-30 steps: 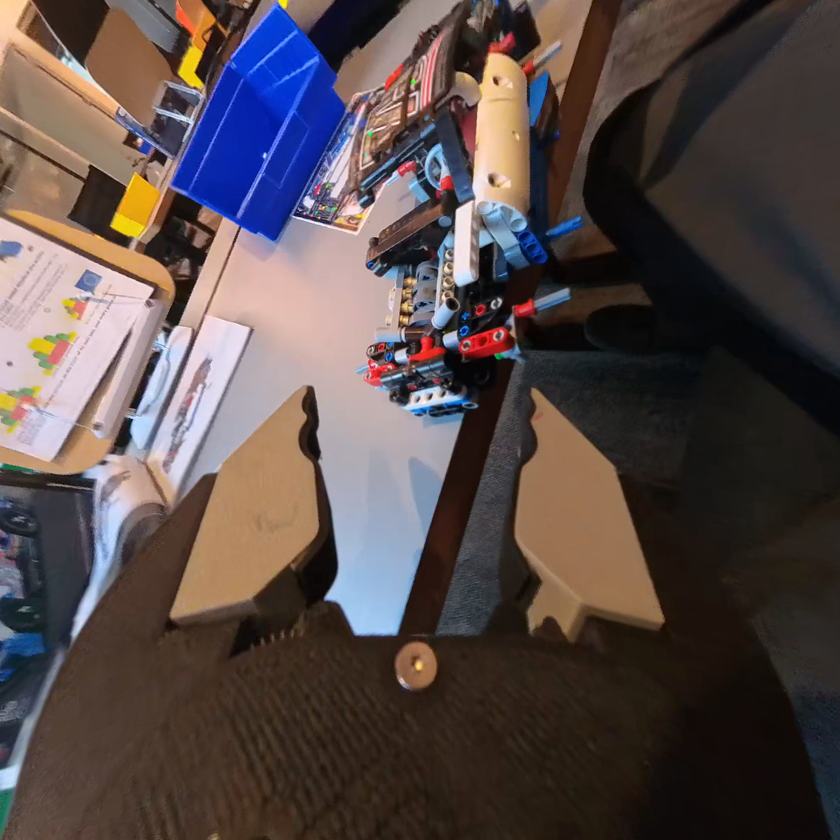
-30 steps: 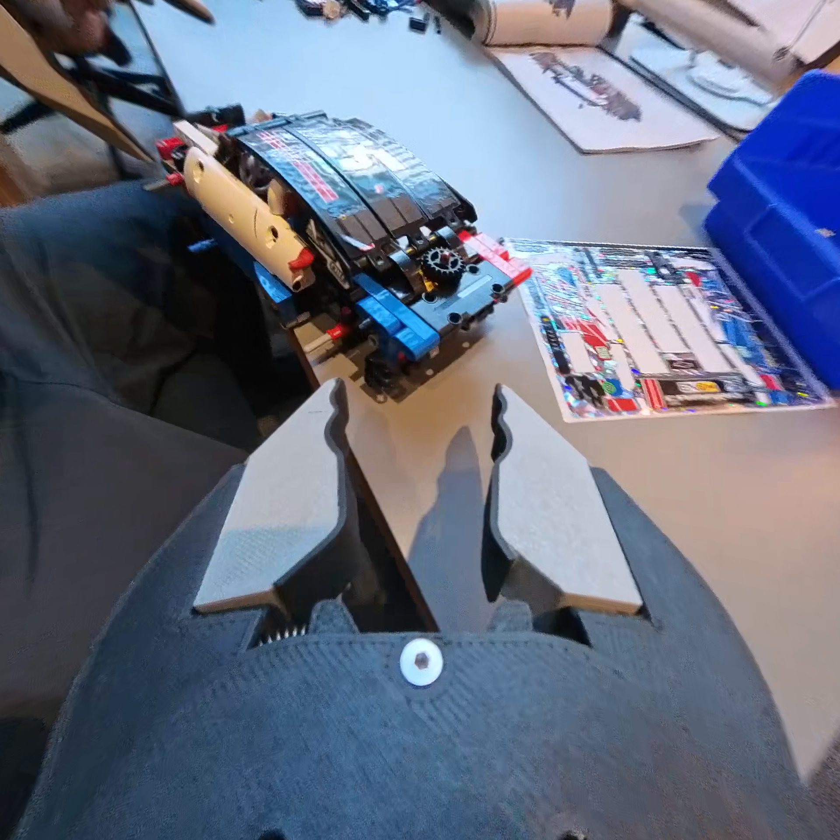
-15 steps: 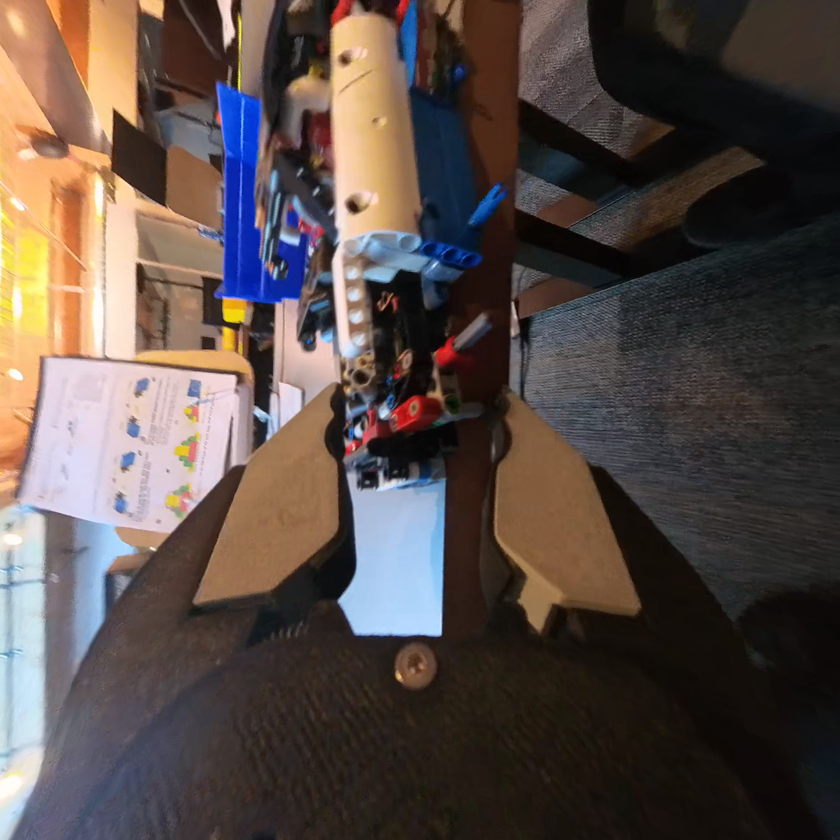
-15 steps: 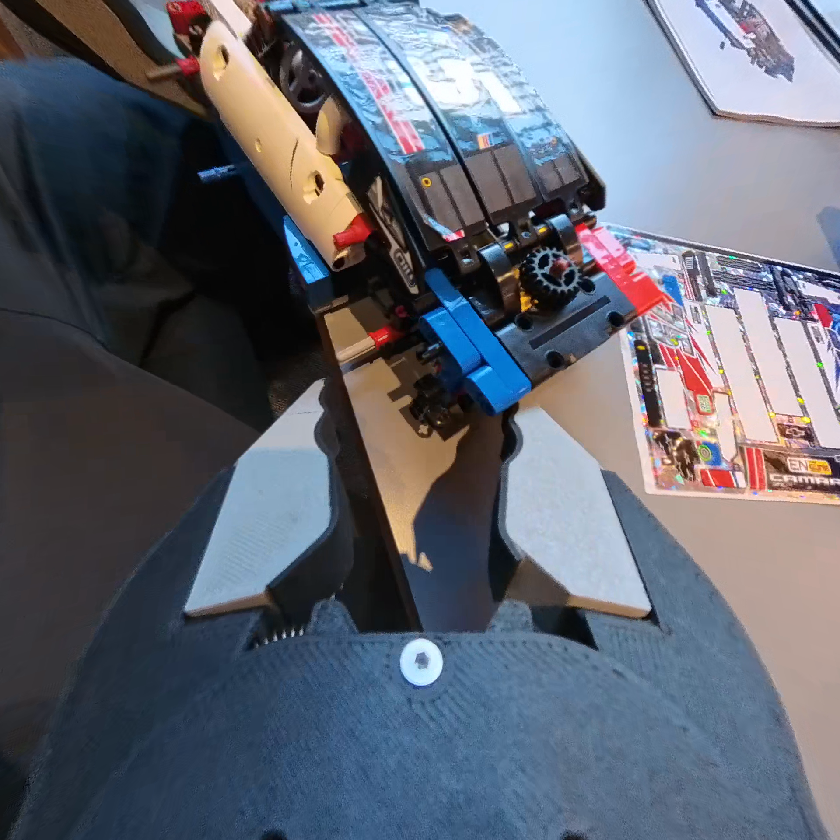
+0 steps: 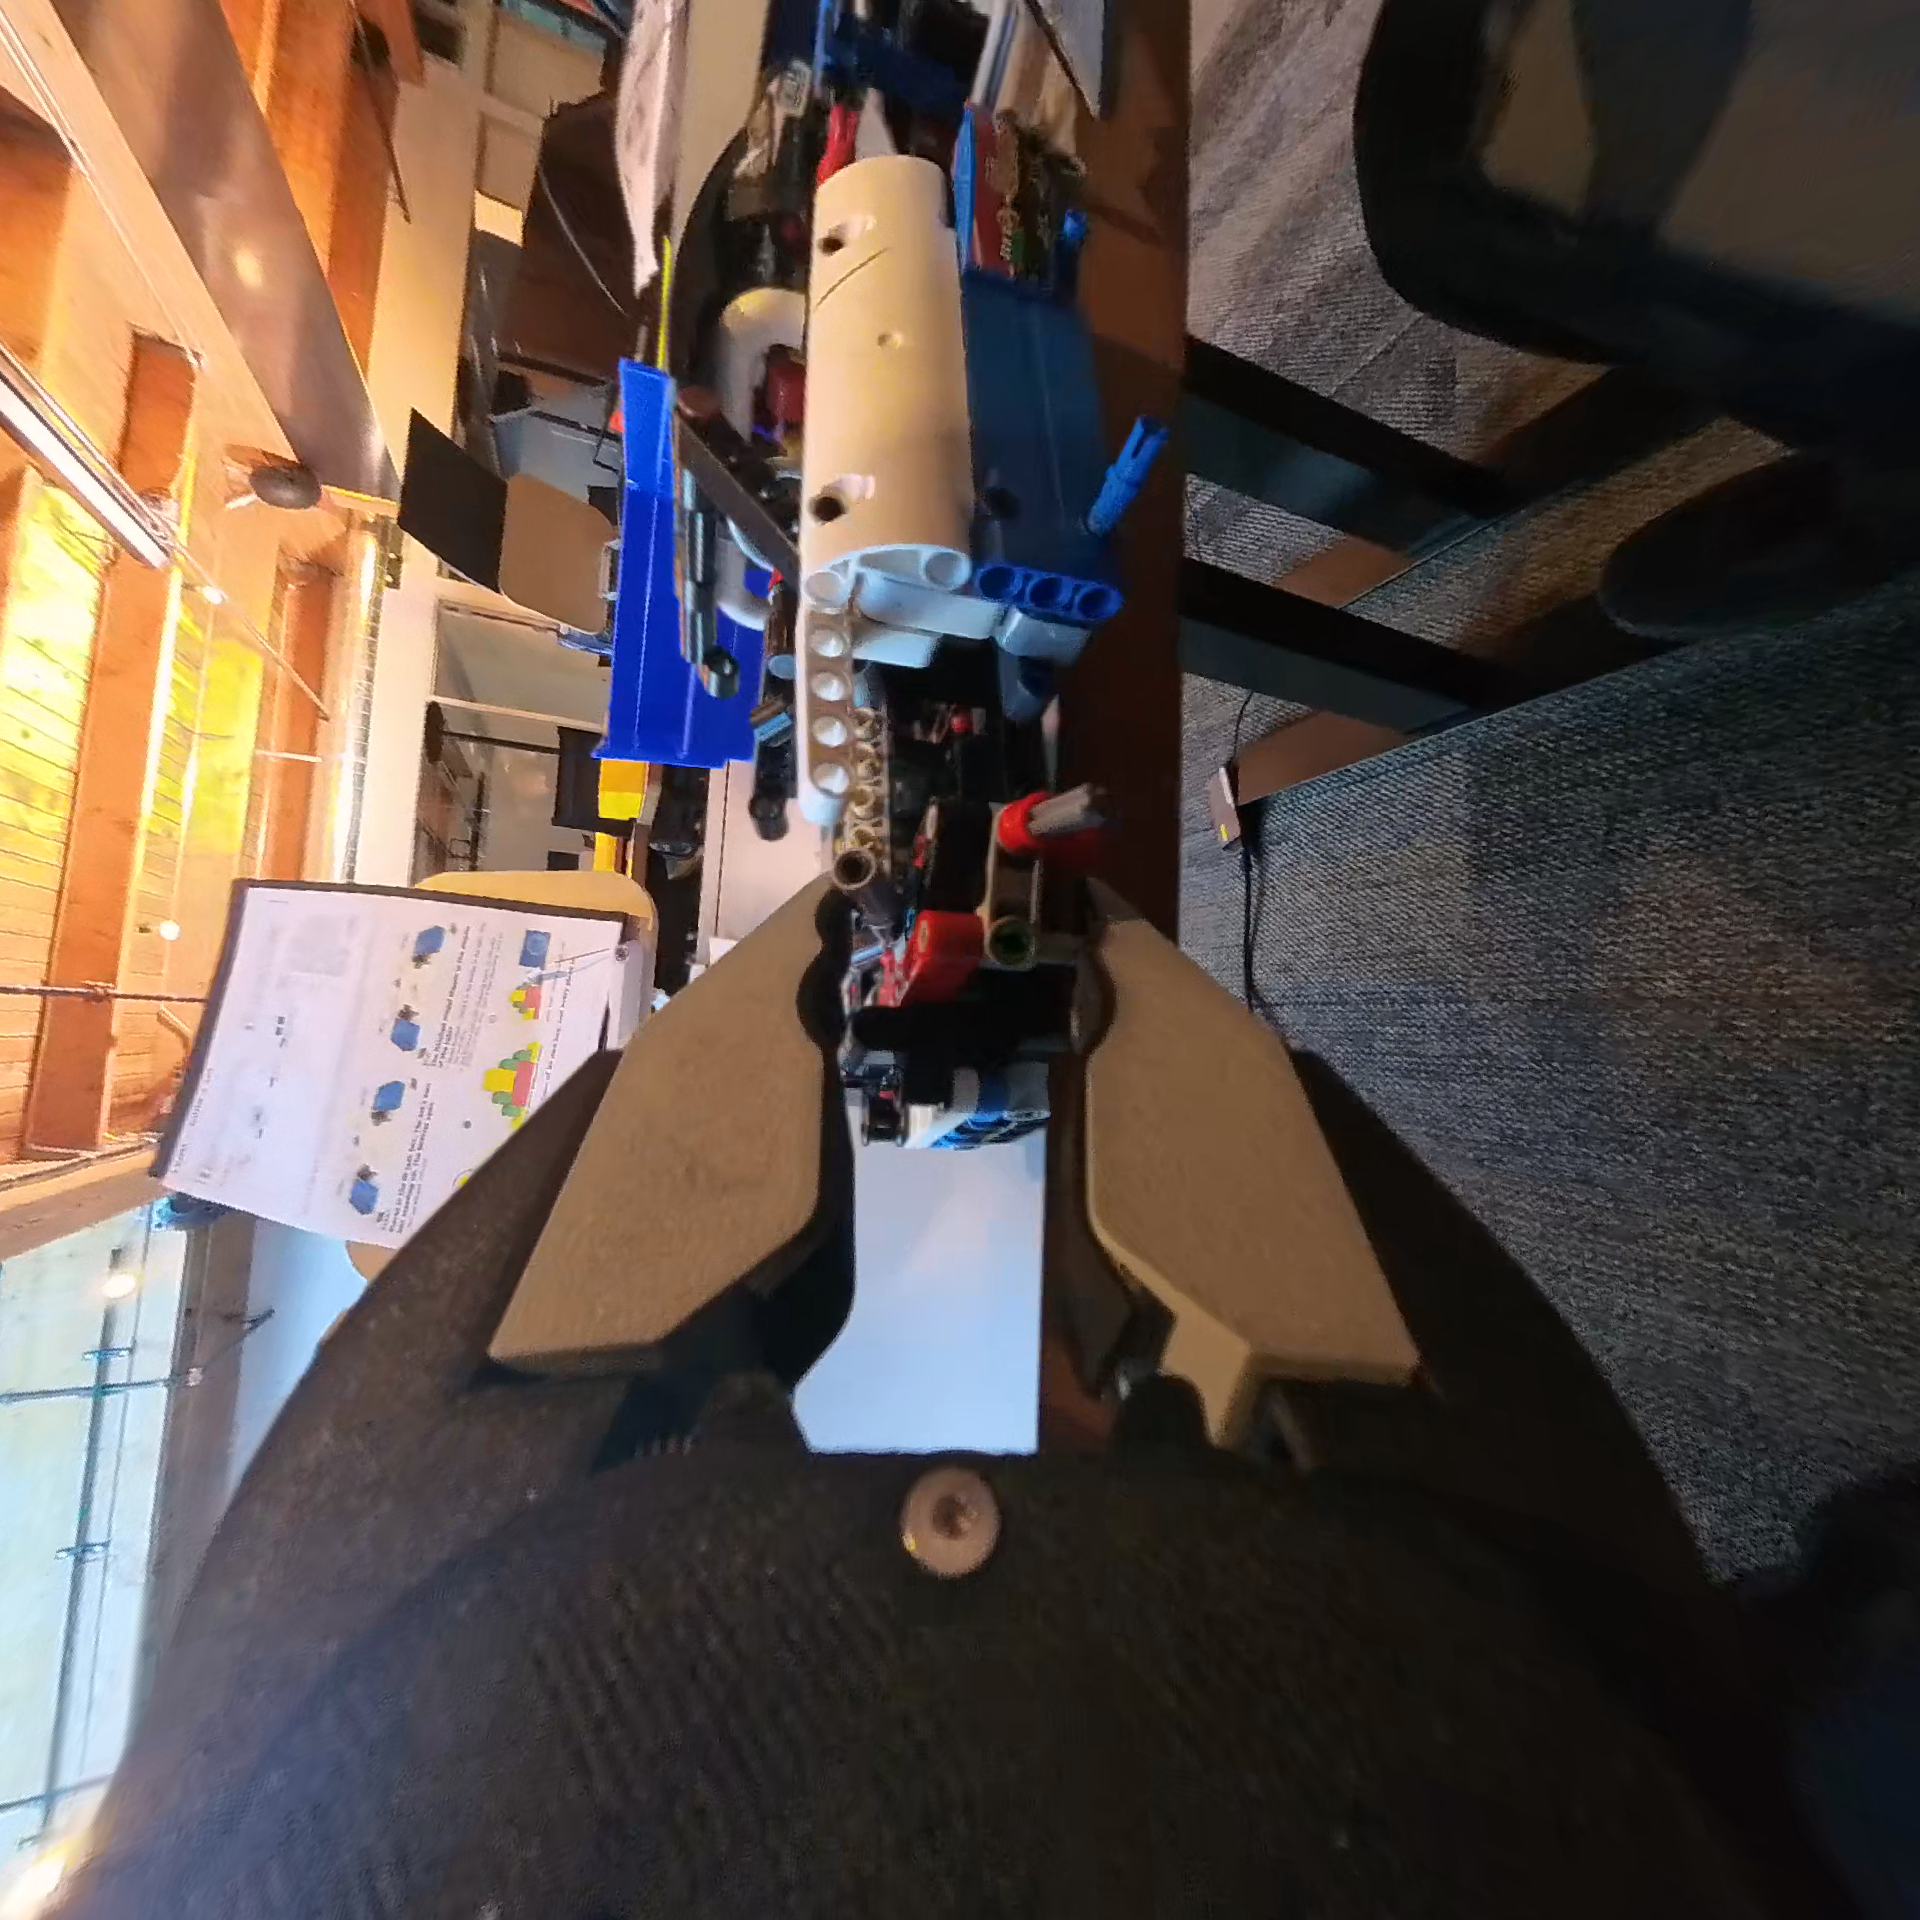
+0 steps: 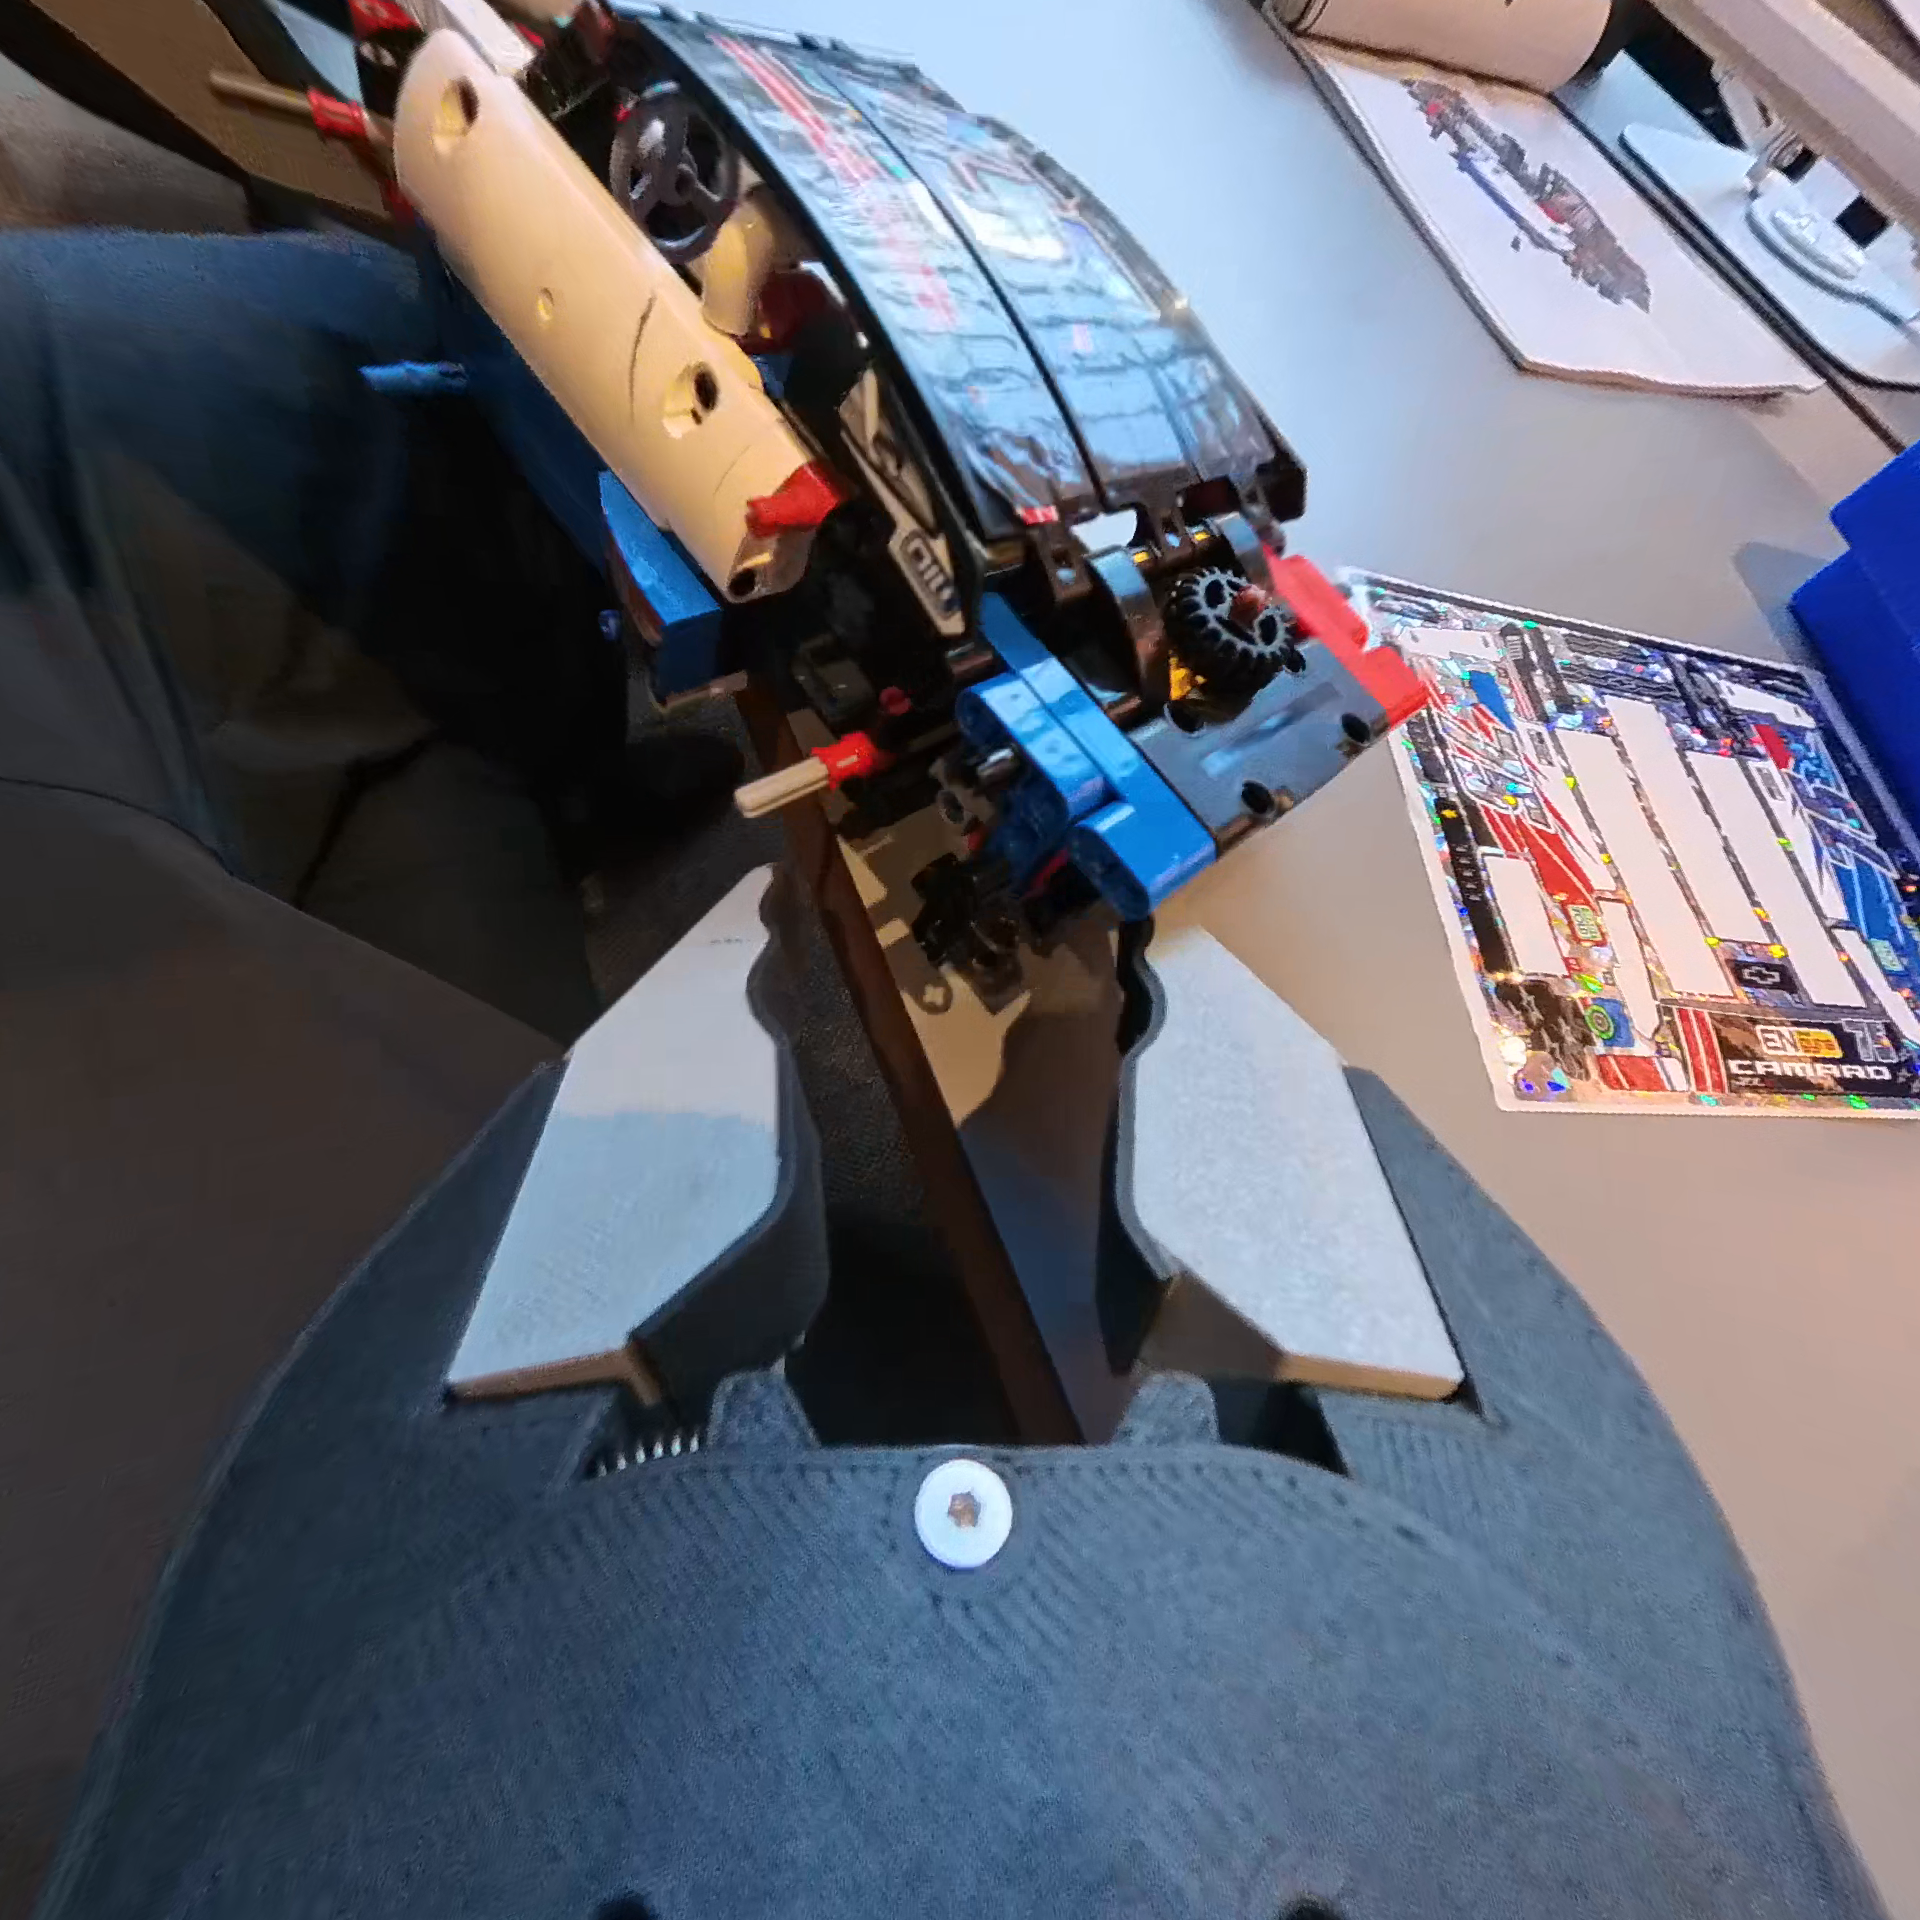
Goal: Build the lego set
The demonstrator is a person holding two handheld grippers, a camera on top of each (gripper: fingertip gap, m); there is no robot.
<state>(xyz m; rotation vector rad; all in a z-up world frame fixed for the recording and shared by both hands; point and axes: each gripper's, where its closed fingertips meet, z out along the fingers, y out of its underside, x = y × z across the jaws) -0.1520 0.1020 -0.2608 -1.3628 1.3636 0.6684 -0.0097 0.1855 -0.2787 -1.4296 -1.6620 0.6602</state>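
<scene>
The part-built lego car (image 5: 883, 364) lies along the table's near edge: white side panel, black stickered roof, blue and red beams. My left gripper (image 5: 956, 925) is rolled on its side, and its fingers (image 5: 686, 1122) press on both sides of the car's near end. In the right wrist view the car (image 6: 935, 312) is seen from its other end. My right gripper (image 6: 951, 920) is open and empty. Its tips straddle the dark table edge (image 6: 914, 1091) just short of the car's blue beams (image 6: 1091, 821).
A shiny sticker sheet (image 6: 1662, 852) lies right of the car. A blue bin (image 6: 1881, 582) stands beyond it and also shows in the left wrist view (image 5: 655, 623). A booklet (image 6: 1538, 208) lies farther back. An instruction sheet (image 5: 395, 1049) stands upright. Carpet (image 5: 1558, 1039) and a chair (image 5: 1662, 156) lie below the table edge. There is about 20 cm between the tips of the two grippers.
My left gripper has rolled on its side, moved up to the car's end and narrowed around it. My right gripper has moved closer to the car's other end, still open.
</scene>
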